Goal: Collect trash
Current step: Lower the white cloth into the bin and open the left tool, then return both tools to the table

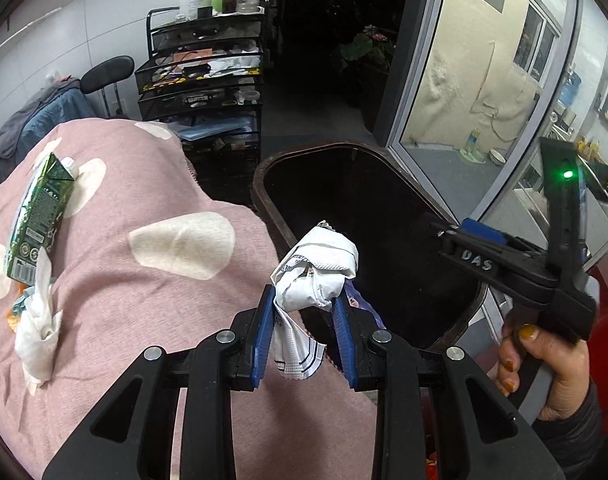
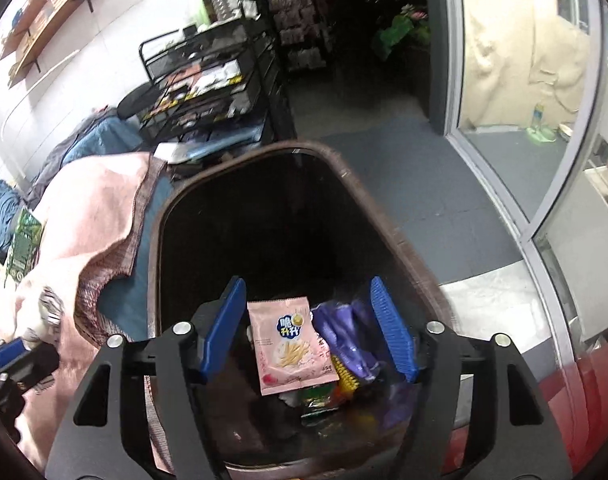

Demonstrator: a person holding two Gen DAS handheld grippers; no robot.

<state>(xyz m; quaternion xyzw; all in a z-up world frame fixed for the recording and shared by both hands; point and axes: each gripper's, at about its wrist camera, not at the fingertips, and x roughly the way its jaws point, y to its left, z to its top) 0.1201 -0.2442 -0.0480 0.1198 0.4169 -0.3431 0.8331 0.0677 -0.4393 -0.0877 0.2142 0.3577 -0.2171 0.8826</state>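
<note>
A pink blanket (image 1: 152, 304) with pale blotches covers the bed at the left. Just beside its edge stands a dark bin (image 1: 264, 184) with a brown rim, its mouth open upward. In the right wrist view, the bin (image 2: 387, 216) holds a pink snack packet (image 2: 290, 344), a purple wrapper (image 2: 343, 336) and other scraps at the bottom. A black wire trolley (image 1: 200, 76) loaded with bottles stands beyond the bed. On the blanket lie a green carton (image 1: 36, 216) and, touching its lower end, a crumpled white tissue (image 1: 40, 332). The left tool (image 1: 304, 312) is closed on a crumpled white wrapper (image 1: 315, 272), which it holds at the near rim of the bin, partly over the opening. The right tool (image 2: 307, 320) hangs over the bin with its blue pads wide apart and nothing between them.
</note>
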